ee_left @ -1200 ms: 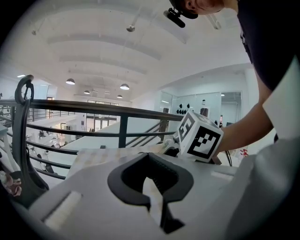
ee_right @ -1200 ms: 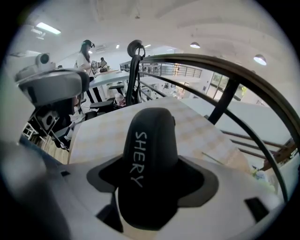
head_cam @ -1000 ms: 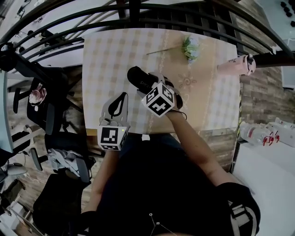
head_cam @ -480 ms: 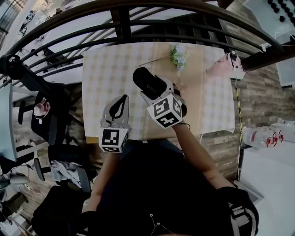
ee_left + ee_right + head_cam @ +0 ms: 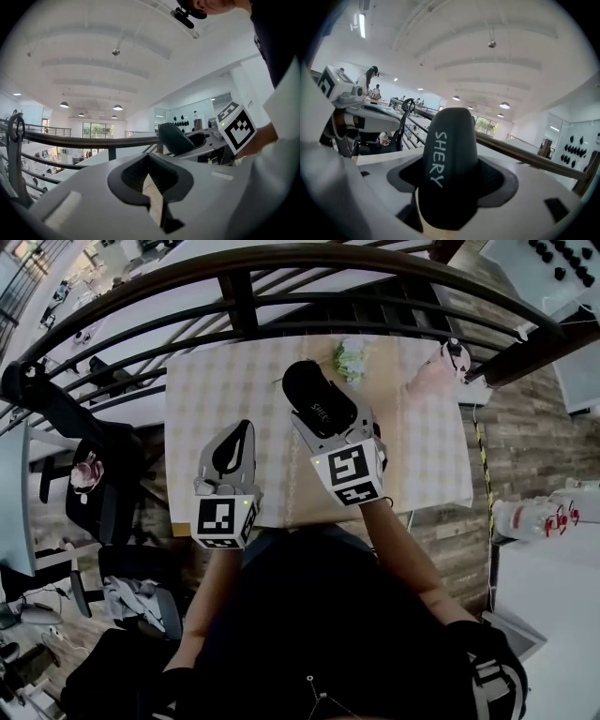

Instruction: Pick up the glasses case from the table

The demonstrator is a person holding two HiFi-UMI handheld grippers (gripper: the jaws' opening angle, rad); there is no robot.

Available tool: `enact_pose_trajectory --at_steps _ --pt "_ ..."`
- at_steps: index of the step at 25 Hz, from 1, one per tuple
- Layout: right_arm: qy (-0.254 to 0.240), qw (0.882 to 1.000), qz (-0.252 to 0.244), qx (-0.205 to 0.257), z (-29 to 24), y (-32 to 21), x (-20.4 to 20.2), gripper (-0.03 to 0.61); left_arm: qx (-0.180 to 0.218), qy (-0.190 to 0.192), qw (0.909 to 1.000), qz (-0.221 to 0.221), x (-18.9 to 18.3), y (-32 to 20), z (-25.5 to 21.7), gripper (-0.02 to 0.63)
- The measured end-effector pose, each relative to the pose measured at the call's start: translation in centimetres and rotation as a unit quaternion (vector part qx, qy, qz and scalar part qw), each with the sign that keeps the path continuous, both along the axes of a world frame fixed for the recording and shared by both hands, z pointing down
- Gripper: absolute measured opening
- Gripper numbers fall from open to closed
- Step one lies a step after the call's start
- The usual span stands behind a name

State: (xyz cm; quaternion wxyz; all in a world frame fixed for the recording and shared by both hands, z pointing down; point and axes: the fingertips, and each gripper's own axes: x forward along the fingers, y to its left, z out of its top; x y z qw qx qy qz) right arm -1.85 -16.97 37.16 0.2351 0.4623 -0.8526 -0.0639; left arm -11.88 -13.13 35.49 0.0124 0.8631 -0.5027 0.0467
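One glasses case (image 5: pixel 314 395) is pinched at its near end between the jaws of the right gripper (image 5: pixel 333 427) and held tilted above the table (image 5: pixel 206 399), apparently already lifted clear. The left gripper (image 5: pixel 244 429) is held aside, jaws pressed together on nothing, probably because it is not needed.

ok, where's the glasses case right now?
The glasses case is clamped in the right gripper, over the middle of the table in the head view, just short of the flower sprig at the far edge.
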Motion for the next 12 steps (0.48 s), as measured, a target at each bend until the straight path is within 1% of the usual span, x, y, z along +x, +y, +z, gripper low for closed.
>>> enact_pose_trajectory --at_steps 6,9,12 --pt "-0.052 0.997 0.029 0.052 -3.7 0.6 2.1 0.334 0.024 0.002 0.9995 -0.019 0.6 0.1 -2.9 0.011" --pt "-0.082 0.993 0.040 0.077 -5.7 0.6 2.8 0.334 0.036 0.004 0.9990 -0.028 0.6 0.1 -4.3 0.011" --pt "-0.102 0.988 0.048 0.106 -7.5 0.9 3.3 0.334 0.047 0.008 0.9982 -0.037 0.4 0.0 -5.7 0.011"
